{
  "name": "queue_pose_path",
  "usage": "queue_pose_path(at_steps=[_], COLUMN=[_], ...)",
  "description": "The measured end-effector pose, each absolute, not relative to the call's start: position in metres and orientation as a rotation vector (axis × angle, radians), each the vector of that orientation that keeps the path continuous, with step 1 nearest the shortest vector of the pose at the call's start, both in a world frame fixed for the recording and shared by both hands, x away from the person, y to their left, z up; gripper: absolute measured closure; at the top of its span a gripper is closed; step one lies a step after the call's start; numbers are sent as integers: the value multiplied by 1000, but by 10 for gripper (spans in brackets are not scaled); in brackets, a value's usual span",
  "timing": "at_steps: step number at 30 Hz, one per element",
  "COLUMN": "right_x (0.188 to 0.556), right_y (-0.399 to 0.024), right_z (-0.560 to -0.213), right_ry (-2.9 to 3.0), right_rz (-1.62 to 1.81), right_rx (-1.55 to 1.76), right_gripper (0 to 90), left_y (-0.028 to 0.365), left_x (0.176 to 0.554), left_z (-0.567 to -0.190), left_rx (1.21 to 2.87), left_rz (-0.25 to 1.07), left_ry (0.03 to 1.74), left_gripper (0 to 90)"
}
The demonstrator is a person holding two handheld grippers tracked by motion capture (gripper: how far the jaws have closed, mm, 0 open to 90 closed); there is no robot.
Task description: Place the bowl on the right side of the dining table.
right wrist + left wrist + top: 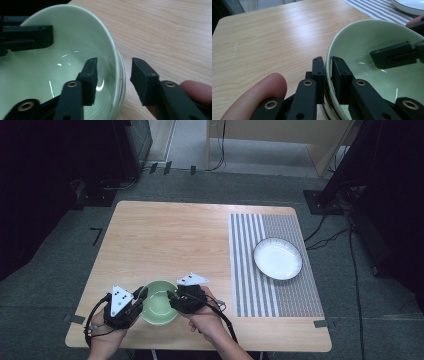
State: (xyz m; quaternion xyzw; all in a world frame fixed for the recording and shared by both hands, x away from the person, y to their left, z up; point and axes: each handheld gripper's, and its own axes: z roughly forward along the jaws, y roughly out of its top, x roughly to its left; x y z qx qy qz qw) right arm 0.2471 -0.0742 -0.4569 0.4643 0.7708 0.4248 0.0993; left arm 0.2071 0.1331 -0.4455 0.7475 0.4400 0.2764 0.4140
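Note:
A pale green bowl [159, 302] stands near the front edge of the wooden table [165, 240]. My left gripper [140, 300] is at its left side. In the left gripper view the bowl [374, 45] has its rim pinched between the two black pads, so the left gripper [327, 65] is shut on it. My right gripper [172, 297] is at the bowl's right side. In the right gripper view its jaws straddle the rim of the bowl [50, 75], one inside and one outside. The right gripper [113, 67] is open, with a gap on both sides of the rim.
A white plate [277, 258] lies on a grey striped placemat [295, 285] on the right half of the table. Dark stands and cables sit on the floor around the table.

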Motion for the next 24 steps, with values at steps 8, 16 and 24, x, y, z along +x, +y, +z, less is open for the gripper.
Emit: queue_pose_path(at_steps=[8, 16, 24], right_x=[243, 240, 238], right_y=[-73, -72, -73], right_z=[-456, -450, -447], right_ry=[2231, 2212, 2210], right_rz=[1250, 1260, 1265], right_rx=[1319, 1277, 1251], right_gripper=[802, 794, 797], left_y=[135, 138, 137], left_x=[206, 205, 202], left_z=[-445, -443, -439], left_rx=[1867, 1853, 1843], left_rz=[687, 670, 684], left_ry=[1109, 1114, 1103], left_gripper=[808, 807, 811])
